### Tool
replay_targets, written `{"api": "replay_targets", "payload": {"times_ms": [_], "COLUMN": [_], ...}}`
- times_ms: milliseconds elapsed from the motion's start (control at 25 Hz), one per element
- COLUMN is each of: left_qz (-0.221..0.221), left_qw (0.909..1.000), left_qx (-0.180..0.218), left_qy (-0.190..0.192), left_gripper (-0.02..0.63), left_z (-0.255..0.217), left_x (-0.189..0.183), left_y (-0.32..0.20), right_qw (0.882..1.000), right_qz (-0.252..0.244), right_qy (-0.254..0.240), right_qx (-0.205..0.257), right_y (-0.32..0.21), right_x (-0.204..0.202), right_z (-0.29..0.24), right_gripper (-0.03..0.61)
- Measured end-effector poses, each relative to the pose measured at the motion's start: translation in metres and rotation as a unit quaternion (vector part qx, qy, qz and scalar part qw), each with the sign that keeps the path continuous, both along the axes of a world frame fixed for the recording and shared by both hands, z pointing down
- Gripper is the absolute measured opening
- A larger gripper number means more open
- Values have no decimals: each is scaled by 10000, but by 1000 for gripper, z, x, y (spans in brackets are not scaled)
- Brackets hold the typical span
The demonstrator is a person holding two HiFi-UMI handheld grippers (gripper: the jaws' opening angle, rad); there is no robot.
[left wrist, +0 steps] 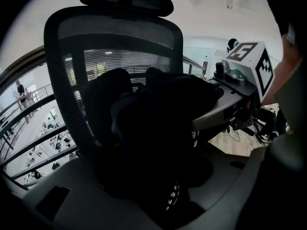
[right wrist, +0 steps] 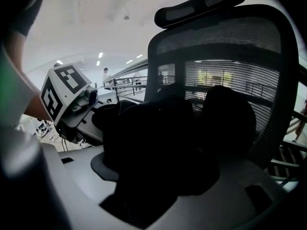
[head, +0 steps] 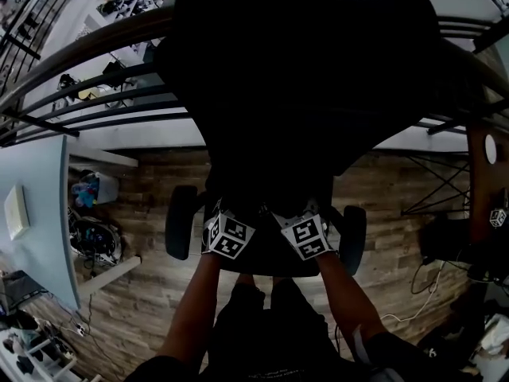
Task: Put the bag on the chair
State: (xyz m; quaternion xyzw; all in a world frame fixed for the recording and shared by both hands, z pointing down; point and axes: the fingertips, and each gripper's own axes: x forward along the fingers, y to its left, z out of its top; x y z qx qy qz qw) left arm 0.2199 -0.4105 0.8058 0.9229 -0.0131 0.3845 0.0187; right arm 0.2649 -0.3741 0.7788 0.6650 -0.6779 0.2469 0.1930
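Note:
A black mesh office chair (head: pixel 302 78) fills the head view, its back away from me. On its seat lies the black bag (left wrist: pixel 158 128), a dark soft heap leaning against the backrest (right wrist: pixel 230 47). Both grippers are at the seat's front edge, side by side. The left gripper (head: pixel 229 231) has its grey jaws spread wide with the bag (right wrist: pixel 158 143) between them, and I see no pad pressing on it. The right gripper (head: pixel 306 231) stands the same way, wide open around the bag's near side. Each gripper's marker cube shows in the other's view.
The chair's armrests (head: pixel 181 221) (head: pixel 352 239) flank the grippers. Wooden floor (head: pixel 143 293) lies under the chair. A grey desk (head: pixel 40 213) stands at the left with clutter beside it. Behind the chair runs a railing (head: pixel 95 102). Cables and equipment (head: pixel 445 261) lie at the right.

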Motion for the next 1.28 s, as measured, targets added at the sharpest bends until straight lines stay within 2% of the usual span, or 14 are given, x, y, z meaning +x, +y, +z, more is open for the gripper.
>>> {"api": "replay_targets", "payload": {"times_ms": [360, 600, 760, 920, 1000, 1240, 1280], "left_qz": [-260, -234, -182, -53, -85, -160, -197], "left_qw": [9992, 9979, 9959, 9947, 9932, 9862, 9841], "left_qx": [-96, -4, 3, 142, 186, 212, 229], "left_qy": [279, 609, 892, 1015, 1146, 1636, 1748], "left_gripper": [219, 217, 216, 202, 184, 127, 110], "left_z": [-46, -94, -123, -152, -167, -203, -210], "left_x": [-58, -67, -57, -48, -43, -26, -25], "left_y": [6, 14, 17, 19, 19, 17, 14], "right_qw": [9993, 9978, 9979, 9931, 9924, 9903, 9893], "right_qz": [5, -103, -44, -410, -461, -184, -120], "right_qy": [352, 619, 638, 1043, 1002, 812, 802], "right_qx": [-146, -211, 83, 349, 545, 1115, 1212], "right_y": [32, 58, 59, 55, 52, 35, 32], "right_x": [0, -6, -9, -24, -30, -27, -26], "right_z": [-21, -46, -88, -125, -143, -185, -192], "right_gripper": [298, 304, 304, 304, 304, 301, 280]}}
